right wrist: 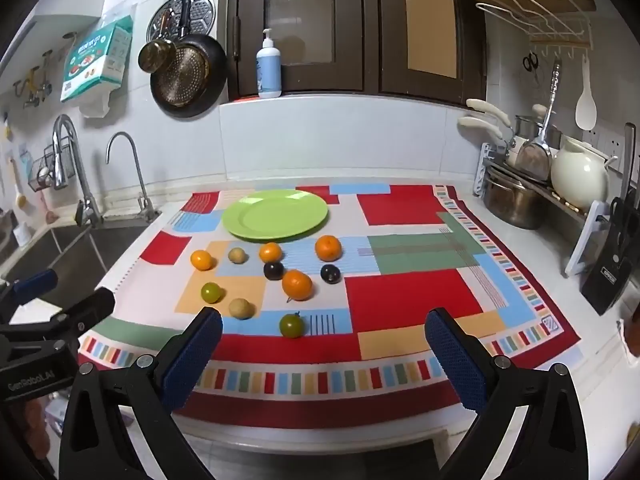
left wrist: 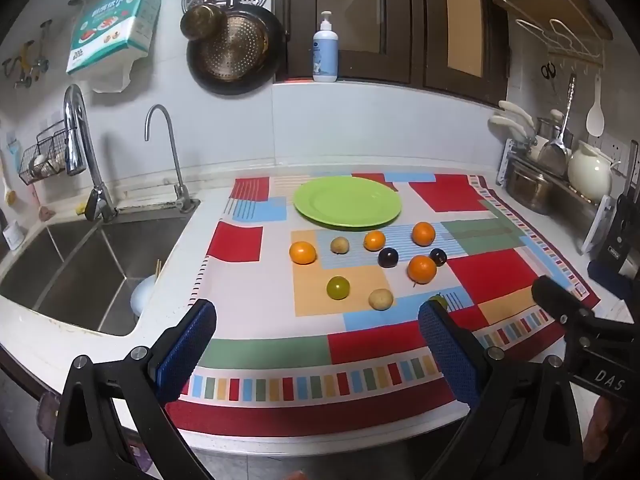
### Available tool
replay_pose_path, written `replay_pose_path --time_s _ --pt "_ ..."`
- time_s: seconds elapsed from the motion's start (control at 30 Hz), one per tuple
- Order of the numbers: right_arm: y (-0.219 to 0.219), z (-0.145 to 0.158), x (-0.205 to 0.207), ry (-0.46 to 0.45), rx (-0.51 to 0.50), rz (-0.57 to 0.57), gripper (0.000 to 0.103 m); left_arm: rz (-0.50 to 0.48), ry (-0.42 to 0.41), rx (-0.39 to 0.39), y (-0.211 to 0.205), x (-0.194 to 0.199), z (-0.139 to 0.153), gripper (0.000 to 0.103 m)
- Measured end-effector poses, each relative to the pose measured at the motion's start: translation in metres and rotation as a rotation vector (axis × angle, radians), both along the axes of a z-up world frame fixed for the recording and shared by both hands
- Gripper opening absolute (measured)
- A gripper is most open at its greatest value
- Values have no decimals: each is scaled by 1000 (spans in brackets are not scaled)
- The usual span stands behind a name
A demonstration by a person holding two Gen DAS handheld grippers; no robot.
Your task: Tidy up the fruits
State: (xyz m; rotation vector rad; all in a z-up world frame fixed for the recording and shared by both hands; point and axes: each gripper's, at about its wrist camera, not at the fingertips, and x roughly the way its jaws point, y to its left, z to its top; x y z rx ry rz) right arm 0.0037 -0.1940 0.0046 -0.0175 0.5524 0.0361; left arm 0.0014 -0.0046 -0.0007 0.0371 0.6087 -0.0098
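So nothing's done yet: the green plate (right wrist: 275,214) holds nothing, and all ten fruits (right wrist: 297,284) sit loose on the patterned cloth (right wrist: 404,304) just in front of it. Your left gripper (left wrist: 316,344) and right gripper (right wrist: 324,354) are both spread wide, carrying nothing.

In the left wrist view, a gripper finger (left wrist: 444,344) hides most of one green fruit (left wrist: 439,300).

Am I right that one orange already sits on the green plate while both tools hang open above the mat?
Not quite: the green plate holds nothing, as the right wrist view shows. All four oranges, like this one, lie on the mat. Both tools are indeed open.
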Motion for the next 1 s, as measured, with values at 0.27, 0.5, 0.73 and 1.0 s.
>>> replay_pose_path --time_s 0.27,0.5,0.73,1.0 --pt "1 3 3 -9 24 3 102 -6 -33 -18 -6 1 1 103" --pt "2 -1 1 -22 12 16 102 -5 -39 -36 17 -5 4 103" --pt "10 2 -4 -18 1 11 102 -16 -47 -36 17 -11 4 103" --pt "10 4 -11 -25 1 4 102 -21 -59 -36 19 -17 8 103"
